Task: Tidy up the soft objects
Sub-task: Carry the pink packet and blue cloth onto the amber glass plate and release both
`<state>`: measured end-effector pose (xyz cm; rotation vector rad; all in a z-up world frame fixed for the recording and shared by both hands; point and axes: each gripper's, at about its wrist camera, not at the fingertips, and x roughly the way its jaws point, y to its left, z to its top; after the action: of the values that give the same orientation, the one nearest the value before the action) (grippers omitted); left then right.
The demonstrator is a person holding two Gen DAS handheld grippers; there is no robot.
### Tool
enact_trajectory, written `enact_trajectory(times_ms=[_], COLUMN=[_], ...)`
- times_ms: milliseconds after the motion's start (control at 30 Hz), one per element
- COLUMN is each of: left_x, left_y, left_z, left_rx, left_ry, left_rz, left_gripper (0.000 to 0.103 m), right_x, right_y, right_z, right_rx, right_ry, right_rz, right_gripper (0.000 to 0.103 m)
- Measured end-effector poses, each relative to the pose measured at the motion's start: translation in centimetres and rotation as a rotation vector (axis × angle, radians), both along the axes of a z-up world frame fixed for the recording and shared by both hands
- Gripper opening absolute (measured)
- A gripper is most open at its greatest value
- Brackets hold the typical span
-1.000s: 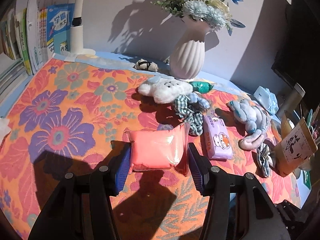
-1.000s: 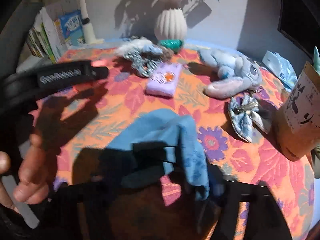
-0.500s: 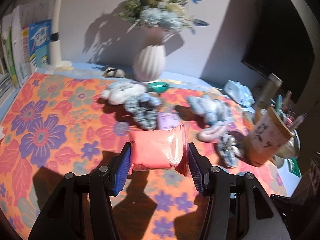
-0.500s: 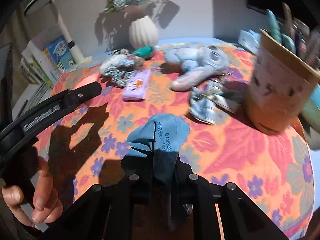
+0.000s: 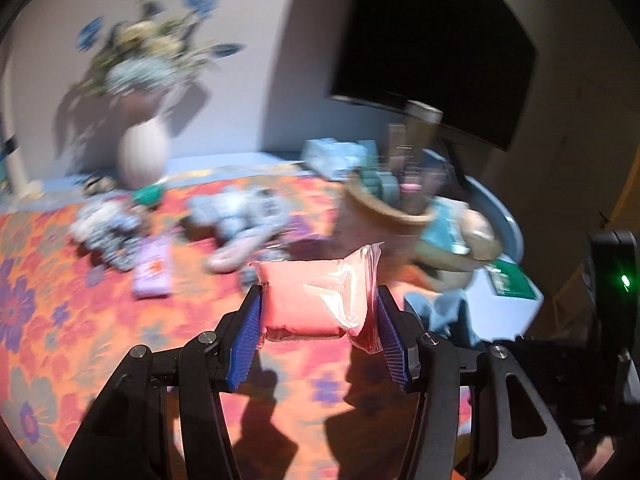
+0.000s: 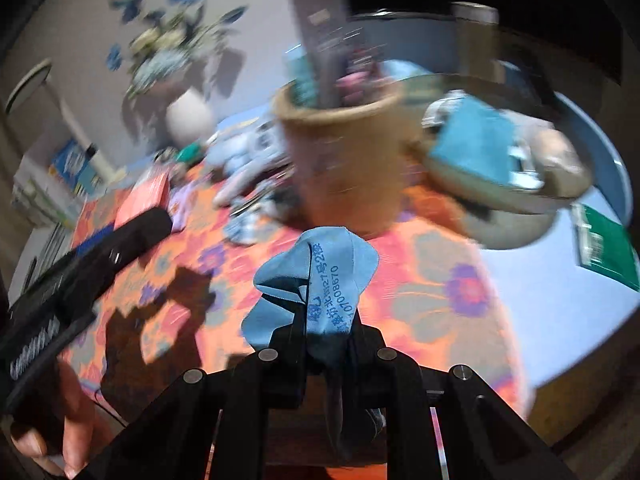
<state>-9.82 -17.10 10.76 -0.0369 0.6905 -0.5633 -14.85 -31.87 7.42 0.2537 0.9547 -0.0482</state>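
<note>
My left gripper (image 5: 318, 332) is shut on a pink pack in clear wrap (image 5: 316, 294), held above the flowered cloth; the pack (image 6: 143, 197) also shows at the left of the right wrist view. My right gripper (image 6: 326, 340) is shut on a blue cloth with printed text (image 6: 320, 280), which sticks up between the fingers. On the table lie a grey-blue plush toy (image 5: 240, 210), a purple tissue pack (image 5: 153, 268), a white plush (image 5: 98, 216) and a checked fabric piece (image 5: 116, 240). The picture is blurred.
A brown paper cup full of pens (image 5: 384, 216) stands right of the plush. Beside it sits a bowl-like holder with a teal item (image 6: 504, 176). A white vase with flowers (image 5: 142, 156) is at the back left, a dark monitor (image 5: 436, 52) behind, a green booklet (image 6: 604, 244) at the right edge.
Both grippers have swung to the right and lifted with their loads. The right gripper closed on the blue cloth. The cup and bowl have come close in view; the books have left the left view.
</note>
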Motion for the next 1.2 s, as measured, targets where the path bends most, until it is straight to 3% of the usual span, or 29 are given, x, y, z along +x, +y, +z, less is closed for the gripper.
enact_trajectory(times_ms=[300,600,867,1067,1133,1200], left_x=[-2.3,0.5,4.5,6.4,7.2,7.5], left_y=[-8.0,-15.5,-20.1,-22.0,-22.7,-23.2], left_z=[2.6,3.3,2.9,2.4,1.9,1.7], left_rx=[-0.003,0.010,0.039,0.064,0.074,0.086], left_ry=[-0.036,-0.012,0.006,-0.020,-0.013,-0.019], left_rz=[-0.159,-0.219,-0.207,-0.194,-0.188,-0.190], left_gripper=[0.051,0.051,0.052,0.055,0.057,0.071], right_x=[-1.9,-2.4,1.9,6.4,7.8,9.4], right_y=[-7.1,-15.0,-20.4,-22.0,-22.3,-22.5], right_z=[2.8,4.7,6.0,5.6,5.2,4.6], right_rx=[0.008,0.022,0.092,0.108,0.113,0.118], right_ry=[-0.068,-0.132,-0.193,-0.179,-0.155,-0.113], right_rz=[-0.147,-0.302,-0.337,-0.345,-0.329,-0.303], right_gripper=[0.015,0.015,0.015,0.015,0.020,0.031])
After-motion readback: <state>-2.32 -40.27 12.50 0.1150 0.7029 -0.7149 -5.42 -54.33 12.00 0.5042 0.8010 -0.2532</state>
